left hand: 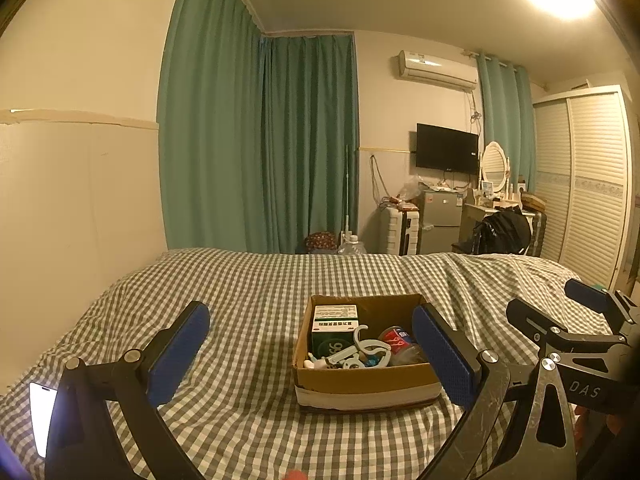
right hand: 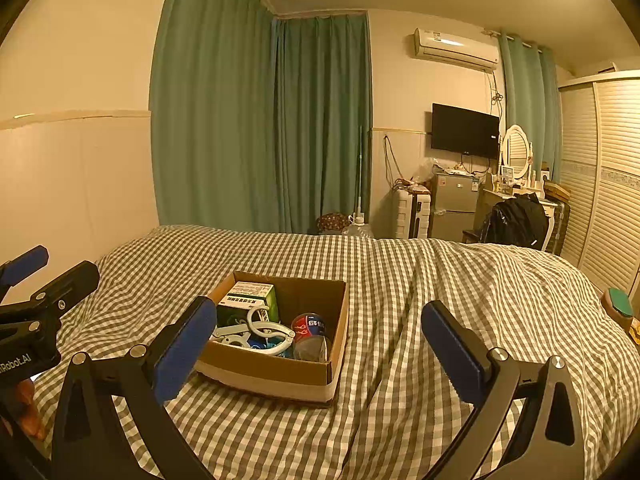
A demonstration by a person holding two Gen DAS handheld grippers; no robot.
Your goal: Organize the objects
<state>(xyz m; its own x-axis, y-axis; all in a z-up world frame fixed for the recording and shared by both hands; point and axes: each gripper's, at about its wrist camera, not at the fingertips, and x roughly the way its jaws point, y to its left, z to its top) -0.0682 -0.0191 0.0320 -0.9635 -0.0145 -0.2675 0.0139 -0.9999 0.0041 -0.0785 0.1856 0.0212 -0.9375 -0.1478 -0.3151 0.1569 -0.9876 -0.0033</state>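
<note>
I have both grippers hovering over the checked bedspread, jaws spread wide on each and holding nothing. My left gripper frames the cardboard box's near left corner; my right gripper has its left pad overlapping the box's left edge. The box sits mid-bed, holding a green medicine carton, a white hanger and a red can. Open bedspread lies all round it.

The bed wears soft, matt checked cloth, rumpled into folds, and on it the box is plain matt cardboard with a pale tape band. The left gripper and right gripper have matt black arms, shiny metal rivets and finely ribbed blue pads.
</note>
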